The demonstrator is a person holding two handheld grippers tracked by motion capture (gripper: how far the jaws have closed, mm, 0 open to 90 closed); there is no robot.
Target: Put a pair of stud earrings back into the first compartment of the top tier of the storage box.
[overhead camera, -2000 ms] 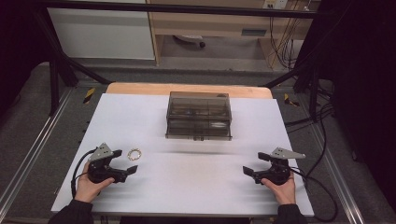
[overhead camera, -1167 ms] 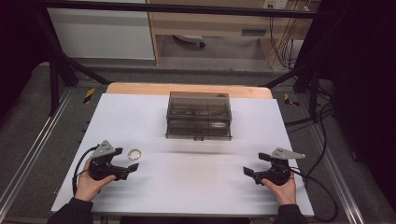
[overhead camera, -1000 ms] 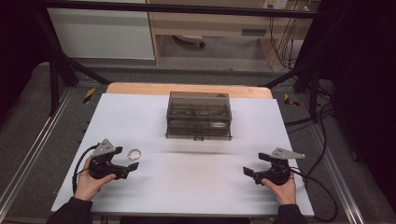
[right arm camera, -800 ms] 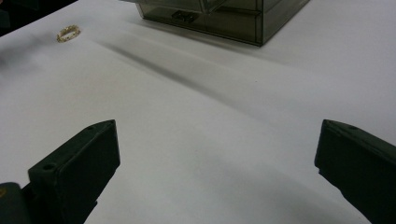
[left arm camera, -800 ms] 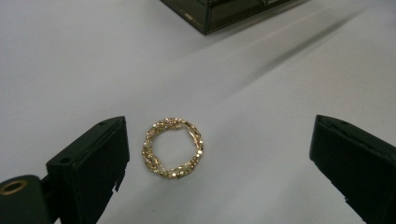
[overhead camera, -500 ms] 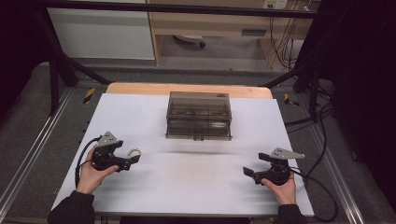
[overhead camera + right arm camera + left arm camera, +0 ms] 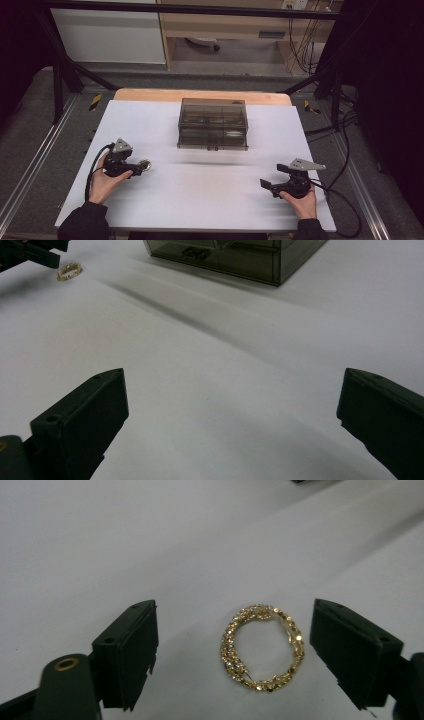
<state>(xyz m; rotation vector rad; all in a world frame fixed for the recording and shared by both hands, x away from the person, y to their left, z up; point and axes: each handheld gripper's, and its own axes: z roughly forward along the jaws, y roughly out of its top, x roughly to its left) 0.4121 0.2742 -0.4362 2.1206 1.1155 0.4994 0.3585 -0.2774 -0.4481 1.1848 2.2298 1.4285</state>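
The smoky drawer box (image 7: 213, 124) sits shut, contents unclear. The left tool (image 7: 235, 655) gapes around a gold ring (image 7: 262, 647); the right tool (image 7: 230, 425) gapes empty.

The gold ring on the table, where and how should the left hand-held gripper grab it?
The gold ring lies flat between the open left hand-held gripper. Probably lower straight down and close across its outer rim on opposite sides, since it offers no raised part to pinch.
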